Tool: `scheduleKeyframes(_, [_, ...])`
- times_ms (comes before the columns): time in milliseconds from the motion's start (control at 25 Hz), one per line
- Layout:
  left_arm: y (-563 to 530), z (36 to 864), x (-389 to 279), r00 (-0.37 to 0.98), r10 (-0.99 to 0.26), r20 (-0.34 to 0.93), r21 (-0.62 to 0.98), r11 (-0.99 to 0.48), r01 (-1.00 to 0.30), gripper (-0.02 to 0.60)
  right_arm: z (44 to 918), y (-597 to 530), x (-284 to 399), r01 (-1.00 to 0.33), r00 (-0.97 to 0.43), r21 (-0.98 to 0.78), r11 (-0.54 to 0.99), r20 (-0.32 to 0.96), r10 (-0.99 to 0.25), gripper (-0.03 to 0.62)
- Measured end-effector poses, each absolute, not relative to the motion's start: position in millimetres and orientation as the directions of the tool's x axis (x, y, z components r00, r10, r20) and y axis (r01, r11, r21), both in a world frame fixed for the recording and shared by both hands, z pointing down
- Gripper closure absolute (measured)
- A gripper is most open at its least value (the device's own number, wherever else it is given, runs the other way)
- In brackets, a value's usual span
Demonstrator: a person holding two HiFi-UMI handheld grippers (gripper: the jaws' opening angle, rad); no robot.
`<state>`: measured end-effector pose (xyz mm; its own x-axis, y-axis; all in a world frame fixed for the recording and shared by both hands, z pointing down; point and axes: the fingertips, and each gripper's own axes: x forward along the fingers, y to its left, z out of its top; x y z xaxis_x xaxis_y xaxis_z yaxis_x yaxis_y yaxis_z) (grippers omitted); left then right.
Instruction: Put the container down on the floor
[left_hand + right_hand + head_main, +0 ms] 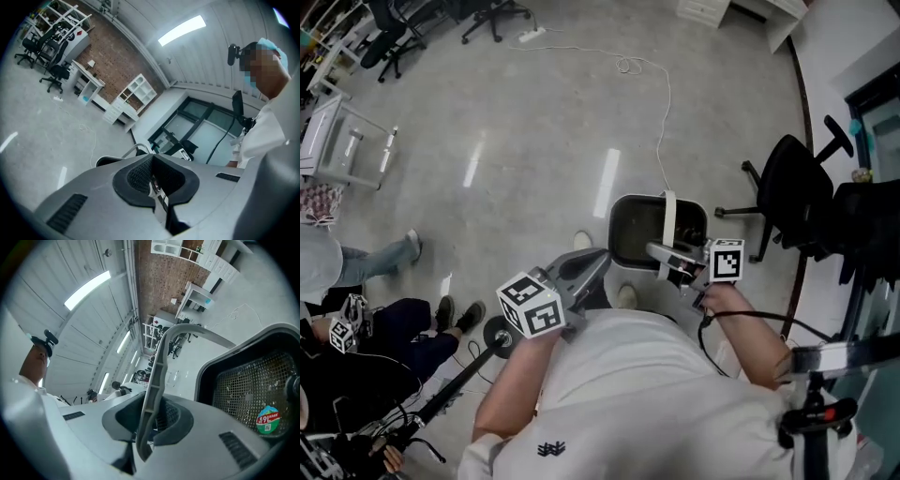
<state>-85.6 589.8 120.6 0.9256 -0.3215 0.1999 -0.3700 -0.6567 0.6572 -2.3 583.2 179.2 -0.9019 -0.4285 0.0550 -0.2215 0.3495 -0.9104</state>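
A dark grey container (642, 230) with a pale bail handle (668, 220) hangs in front of me above the concrete floor. My right gripper (664, 255) is shut on that handle, which runs as a ribbed strip (157, 376) between its pads. The container's rim (243, 341) and mesh lining with a round sticker (267, 420) fill the right of the right gripper view. My left gripper (596, 261) sits just left of the container, shut with nothing held; its pads (140, 174) meet. The container's rim (107, 161) peeks over the left gripper's body.
A black office chair (797, 192) stands right of the container. A white cable (661, 103) trails across the floor beyond it. A seated person's legs (370, 262) and a white rack (342, 141) are at the left; a black stand (459, 375) leans near my left arm.
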Motion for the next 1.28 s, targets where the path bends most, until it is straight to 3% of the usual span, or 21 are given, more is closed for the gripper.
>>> scheduleKeyframes(640, [369, 126, -165, 0.961, -0.211, 0.176, 0.708, -0.652, -0.273, 0.571, 167, 365, -62, -0.275, -0.863, -0.898, 0.344, 0.073, -0.5, 0.554])
scheduleKeyframes(960, [306, 127, -168, 0.941, -0.29, 0.177, 0.71, -0.624, -0.326, 0.571, 188, 255, -62, -0.249, -0.874, -0.909, 0.335, 0.062, -0.481, 0.553])
scheduleKeyframes(1280, [221, 159, -130, 0.908, -0.351, 0.229, 0.731, -0.554, -0.398, 0.571, 246, 148, -35, -0.194, -0.909, -0.936, 0.292, 0.059, -0.414, 0.554])
